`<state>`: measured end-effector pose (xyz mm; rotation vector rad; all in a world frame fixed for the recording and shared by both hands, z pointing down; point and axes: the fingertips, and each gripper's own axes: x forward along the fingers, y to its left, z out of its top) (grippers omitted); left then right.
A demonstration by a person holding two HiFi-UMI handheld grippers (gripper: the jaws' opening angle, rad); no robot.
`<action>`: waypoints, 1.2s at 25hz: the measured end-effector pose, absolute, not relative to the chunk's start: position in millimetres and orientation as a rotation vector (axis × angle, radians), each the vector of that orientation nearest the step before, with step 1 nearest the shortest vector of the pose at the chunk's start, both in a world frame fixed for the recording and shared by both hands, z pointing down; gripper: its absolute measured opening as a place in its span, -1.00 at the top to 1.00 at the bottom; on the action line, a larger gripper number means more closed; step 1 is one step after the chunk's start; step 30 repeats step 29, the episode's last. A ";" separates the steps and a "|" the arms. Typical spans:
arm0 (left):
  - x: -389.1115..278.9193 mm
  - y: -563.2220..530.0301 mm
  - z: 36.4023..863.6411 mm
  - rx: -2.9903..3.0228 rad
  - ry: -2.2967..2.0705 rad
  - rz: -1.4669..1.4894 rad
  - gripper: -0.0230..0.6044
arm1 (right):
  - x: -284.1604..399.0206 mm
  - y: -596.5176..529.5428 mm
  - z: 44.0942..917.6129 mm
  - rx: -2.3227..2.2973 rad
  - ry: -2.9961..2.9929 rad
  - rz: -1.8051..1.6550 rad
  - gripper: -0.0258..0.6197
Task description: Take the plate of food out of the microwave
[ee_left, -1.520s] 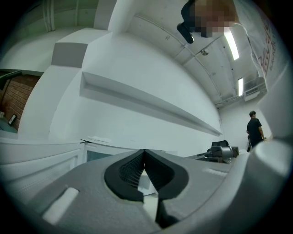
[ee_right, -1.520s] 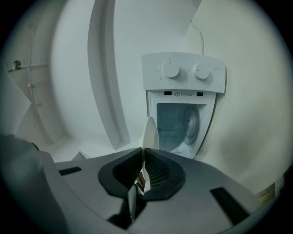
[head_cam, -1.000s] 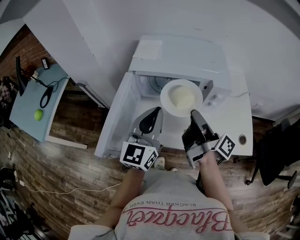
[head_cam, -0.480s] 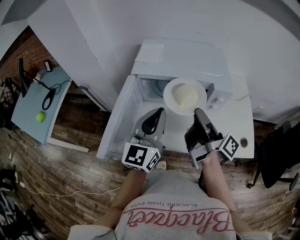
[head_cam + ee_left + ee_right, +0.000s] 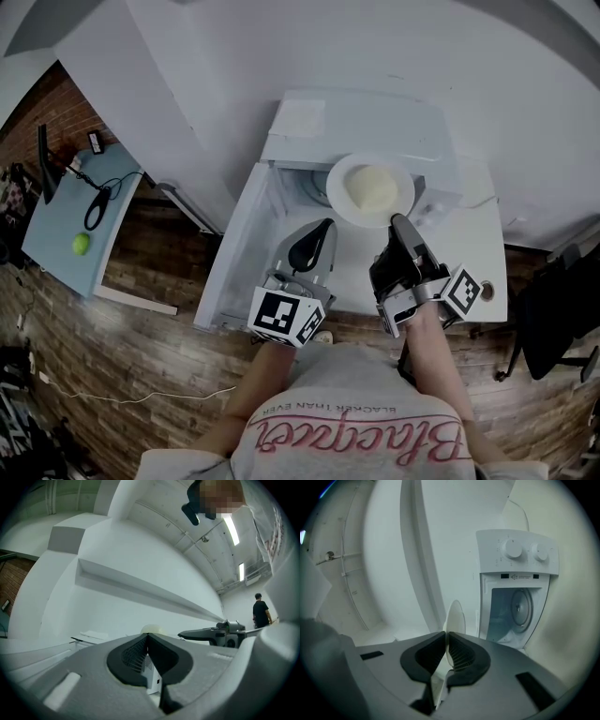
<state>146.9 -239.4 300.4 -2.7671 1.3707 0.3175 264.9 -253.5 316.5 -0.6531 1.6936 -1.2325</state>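
The white plate (image 5: 370, 190) carries a pale mound of food (image 5: 368, 190) and hangs in front of the open white microwave (image 5: 366, 117). My right gripper (image 5: 394, 223) is shut on the plate's near rim. In the right gripper view the plate (image 5: 454, 615) stands edge-on between the pads of the right gripper (image 5: 446, 637), left of the microwave's cavity (image 5: 513, 613), where the turntable (image 5: 520, 606) is bare. My left gripper (image 5: 323, 227) is shut on nothing, low and left of the plate. In the left gripper view the left gripper (image 5: 147, 637) points at the food (image 5: 151, 629).
The microwave door (image 5: 234, 244) stands open to the left. Two knobs (image 5: 513, 549) sit above the cavity. The microwave rests on a white table (image 5: 469, 253) with a cable hole (image 5: 485, 291). A blue side table (image 5: 70, 202) with a green ball (image 5: 82, 244) stands far left.
Both grippers and the plate have drifted slightly to the right in the head view. The right gripper's hold on the rim is the same.
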 end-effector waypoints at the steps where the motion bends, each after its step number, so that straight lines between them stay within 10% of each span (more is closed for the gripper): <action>1: 147.7 -240.1 299.9 -2.768 1.363 0.317 0.91 | 265.3 -254.1 315.4 -0.654 1.695 -1.228 0.84; 30: 156.7 -248.0 294.6 -2.798 1.283 0.311 0.91 | 268.5 -260.4 308.7 -0.648 1.666 -1.204 0.84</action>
